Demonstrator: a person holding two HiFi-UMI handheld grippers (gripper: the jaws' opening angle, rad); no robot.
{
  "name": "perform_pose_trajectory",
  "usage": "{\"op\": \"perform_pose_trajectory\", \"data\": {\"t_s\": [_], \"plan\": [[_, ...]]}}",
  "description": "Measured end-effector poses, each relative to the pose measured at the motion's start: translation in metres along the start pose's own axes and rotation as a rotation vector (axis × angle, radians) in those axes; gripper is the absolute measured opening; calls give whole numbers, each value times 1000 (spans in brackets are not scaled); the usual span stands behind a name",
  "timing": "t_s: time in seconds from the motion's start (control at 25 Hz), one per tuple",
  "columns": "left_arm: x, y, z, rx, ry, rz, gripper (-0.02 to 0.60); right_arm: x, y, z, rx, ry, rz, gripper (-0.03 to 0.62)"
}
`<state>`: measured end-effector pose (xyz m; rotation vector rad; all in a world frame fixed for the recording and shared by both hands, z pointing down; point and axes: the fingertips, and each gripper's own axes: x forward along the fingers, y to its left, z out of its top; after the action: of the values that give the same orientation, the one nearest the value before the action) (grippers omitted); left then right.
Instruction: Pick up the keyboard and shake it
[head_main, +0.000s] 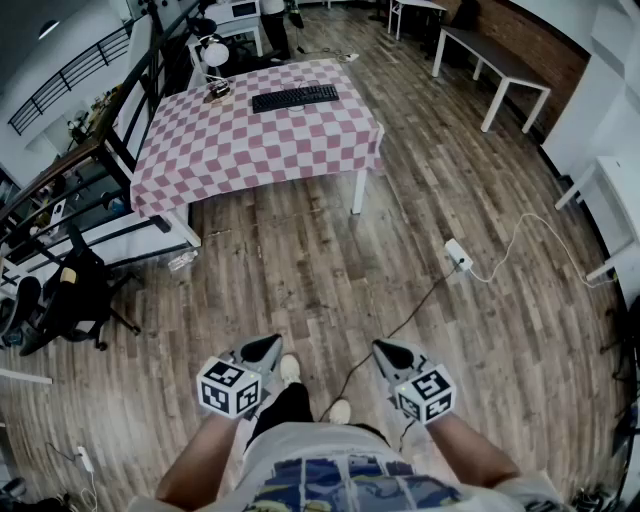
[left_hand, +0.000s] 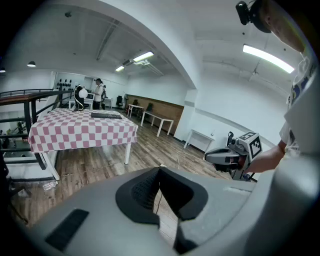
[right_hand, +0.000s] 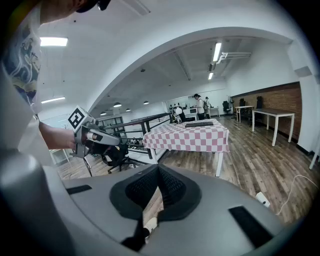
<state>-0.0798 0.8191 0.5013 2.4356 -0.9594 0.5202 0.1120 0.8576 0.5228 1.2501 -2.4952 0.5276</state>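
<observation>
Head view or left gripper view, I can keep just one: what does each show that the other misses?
Only the head view: the person's shoes and the marker cube on the left gripper. Only the left gripper view: the ceiling lights. Both: the checkered table, the keyboard lying on it, and the right gripper, shut.

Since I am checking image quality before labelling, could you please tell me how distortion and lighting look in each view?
Head view: strong fisheye bows the floorboards; keyboard small but sharp. Left gripper view: ceiling light strip glares, corners black. Right gripper view: evenly lit, corners black.
</observation>
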Motion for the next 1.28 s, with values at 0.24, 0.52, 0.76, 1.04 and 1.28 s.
{"op": "perform_pose_trajectory", "data": {"t_s": [0.24,0.52,0.76,1.04,1.28], "plan": [[39,50,23,11,-11,-18,3,51,-36,24,-11,16,-29,-3],[89,118,80,30,-29,-81,3,128,-75,75,-30,26,-71,-3],[117,190,107,52,-8,-112,4,200,-97,106,19,19,-86,0],[147,254,143,-7,-35,-87,5,264,-123,140,15,59,-64,74],[226,303,191,-38,-24,-68,37,332,-205,176,7,74,-31,83]]}}
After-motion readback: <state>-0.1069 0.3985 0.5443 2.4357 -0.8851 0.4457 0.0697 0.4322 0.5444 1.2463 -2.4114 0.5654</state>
